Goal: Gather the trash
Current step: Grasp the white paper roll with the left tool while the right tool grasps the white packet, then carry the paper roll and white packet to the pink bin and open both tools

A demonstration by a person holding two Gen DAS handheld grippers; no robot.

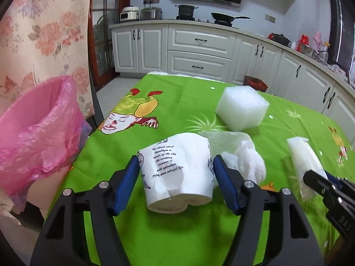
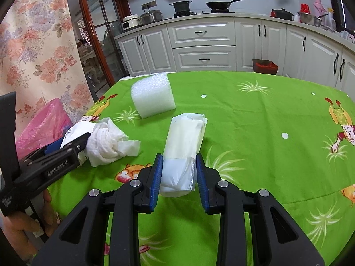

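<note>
A white paper cup (image 1: 177, 166) with dark lettering lies on its side on the green tablecloth (image 1: 177, 97). My left gripper (image 1: 175, 161) is shut on it, blue pads pressing both sides, and its rim is dented. Right beside the cup lies a crumpled white tissue (image 1: 246, 157). My right gripper (image 2: 178, 157) is shut on the near end of a long white plastic packet (image 2: 186, 133). A white foam block (image 2: 153, 95) sits farther back. A bin lined with a pink bag (image 1: 37, 133) stands at the table's left edge.
Off the table's far edge a red bin (image 2: 265, 66) stands on the floor before white kitchen cabinets. A floral curtain (image 1: 44, 33) hangs at the left behind the pink bag. A hand (image 2: 20, 228) holds the left gripper's handle.
</note>
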